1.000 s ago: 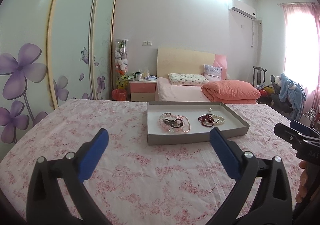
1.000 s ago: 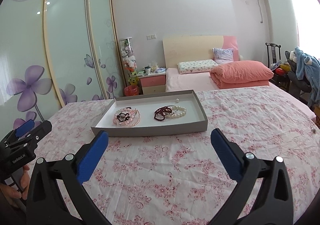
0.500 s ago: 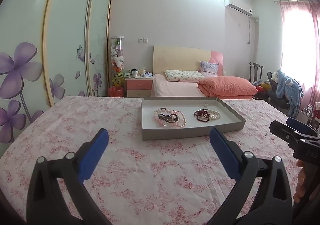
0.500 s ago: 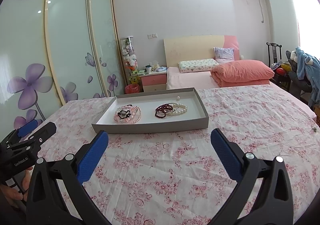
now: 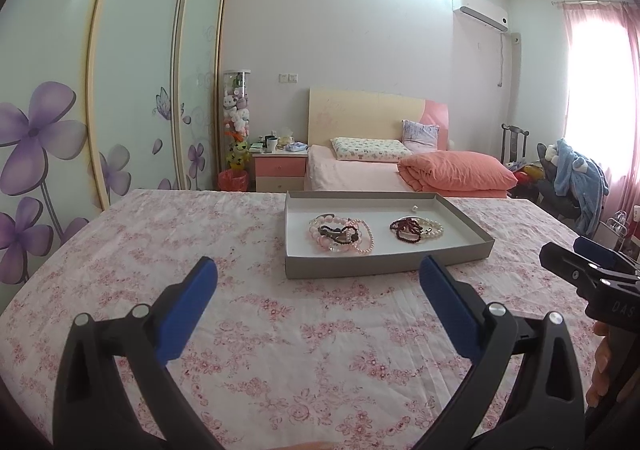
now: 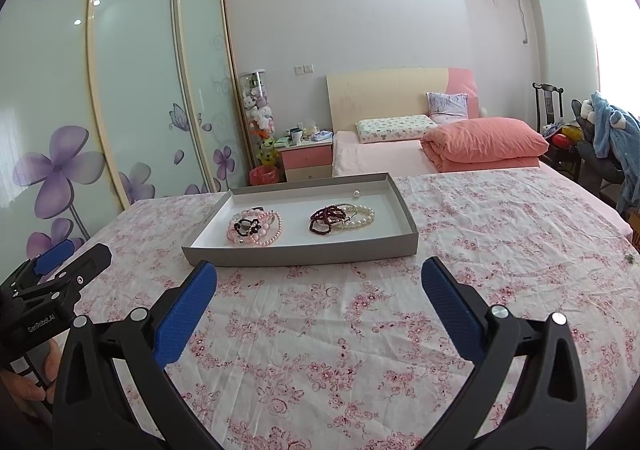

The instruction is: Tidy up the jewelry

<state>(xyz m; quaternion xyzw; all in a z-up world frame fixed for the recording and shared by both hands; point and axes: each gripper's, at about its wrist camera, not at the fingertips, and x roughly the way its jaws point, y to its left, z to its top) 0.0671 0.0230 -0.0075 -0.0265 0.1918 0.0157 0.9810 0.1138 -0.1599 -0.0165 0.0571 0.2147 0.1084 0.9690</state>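
Observation:
A shallow grey tray (image 5: 384,263) (image 6: 304,255) with a white floor sits on the pink floral cloth. Inside, on its left, lies a pile of pink bead bracelets (image 5: 341,236) (image 6: 254,227) with a dark one on top. On its right lie a dark red bead bracelet (image 5: 406,229) (image 6: 325,216) and a white pearl bracelet (image 5: 433,228) (image 6: 360,215). A single loose pearl (image 5: 415,207) (image 6: 356,193) rests near the far wall. My left gripper (image 5: 318,282) is open and empty, short of the tray. My right gripper (image 6: 319,282) is open and empty, also short of it.
The floral cloth (image 5: 248,314) covers a wide surface around the tray. Beyond it stand a bed with an orange quilt (image 5: 456,169), a pink nightstand (image 5: 279,169), and sliding wardrobe doors (image 5: 120,90). A chair with blue clothing (image 5: 576,174) is at right.
Both views have shifted slightly; the tray sits a little differently in each frame. Both grippers stay open and empty. The jewelry has not moved.

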